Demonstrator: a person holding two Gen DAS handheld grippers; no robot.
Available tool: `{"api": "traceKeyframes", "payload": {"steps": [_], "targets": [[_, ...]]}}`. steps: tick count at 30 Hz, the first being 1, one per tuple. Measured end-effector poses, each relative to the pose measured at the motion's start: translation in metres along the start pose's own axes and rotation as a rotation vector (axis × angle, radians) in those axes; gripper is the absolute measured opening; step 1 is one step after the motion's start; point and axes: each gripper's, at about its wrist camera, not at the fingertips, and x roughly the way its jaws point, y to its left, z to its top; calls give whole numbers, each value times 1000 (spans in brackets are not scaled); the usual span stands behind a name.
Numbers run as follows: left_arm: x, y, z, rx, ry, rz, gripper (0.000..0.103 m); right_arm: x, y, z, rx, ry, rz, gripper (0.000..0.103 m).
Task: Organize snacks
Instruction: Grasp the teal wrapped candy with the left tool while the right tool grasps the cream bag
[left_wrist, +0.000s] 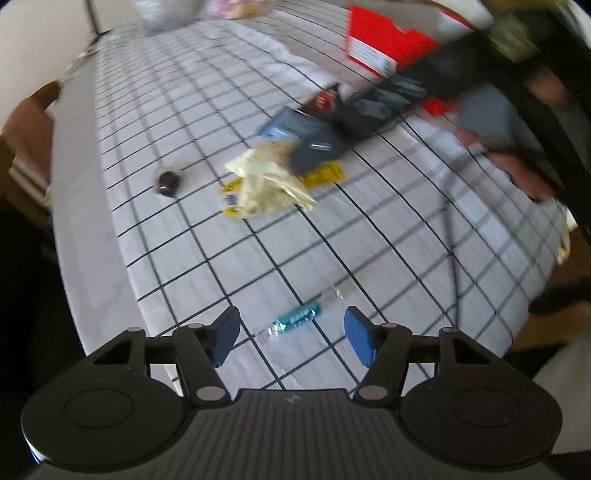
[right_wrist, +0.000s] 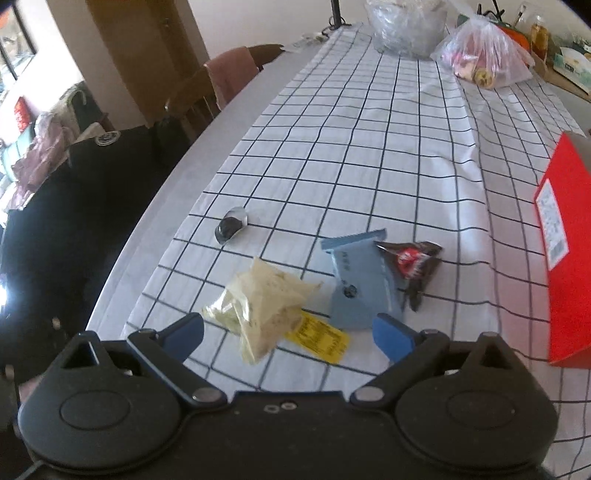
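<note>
A small teal-wrapped candy (left_wrist: 299, 317) lies on the checked tablecloth (left_wrist: 221, 92) between the fingers of my left gripper (left_wrist: 291, 334). That gripper is open and its pads stand clear of the candy. My right gripper (right_wrist: 291, 332) is open above a crumpled pale yellow snack bag (right_wrist: 258, 306), which lies on a yellow packet (right_wrist: 321, 338). Just beyond are a blue packet (right_wrist: 354, 280) and a dark wrapper with a red label (right_wrist: 410, 266). A round dark candy (right_wrist: 229, 227) lies alone to the left. The left wrist view shows the same pale bag (left_wrist: 269, 181) and dark candy (left_wrist: 168, 181).
A red box (right_wrist: 565, 258) stands at the right of the cloth. Two plastic bags (right_wrist: 484, 55) sit at the table's far end. A wooden chair (right_wrist: 221, 85) with a cloth over it stands past the left table edge. A blurred hand (left_wrist: 517, 173) shows at right in the left wrist view.
</note>
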Motion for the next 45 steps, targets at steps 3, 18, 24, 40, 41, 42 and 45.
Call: {"api": "traceKeyframes", "payload": {"steps": [3, 18, 24, 40, 41, 42, 45], "targets": [[6, -2, -1, 66, 20, -8, 62, 11, 8, 9, 35, 10, -27, 98], [29, -8, 3, 227, 66, -72, 41, 52, 17, 22, 101, 97, -69, 77], [35, -5, 3, 218, 90, -84, 33, 54, 15, 19, 93, 120, -24, 58], [38, 5, 7, -45, 72, -83, 10, 32, 1, 0, 58, 80, 2, 31], [38, 8, 7, -90, 68, -86, 10, 30, -1, -2, 62, 75, 2, 30], [37, 11, 7, -136, 63, -90, 10, 28, -4, -4, 67, 70, 0, 30], [34, 19, 4, -247, 44, -95, 10, 19, -11, -9, 79, 58, -4, 30]]}}
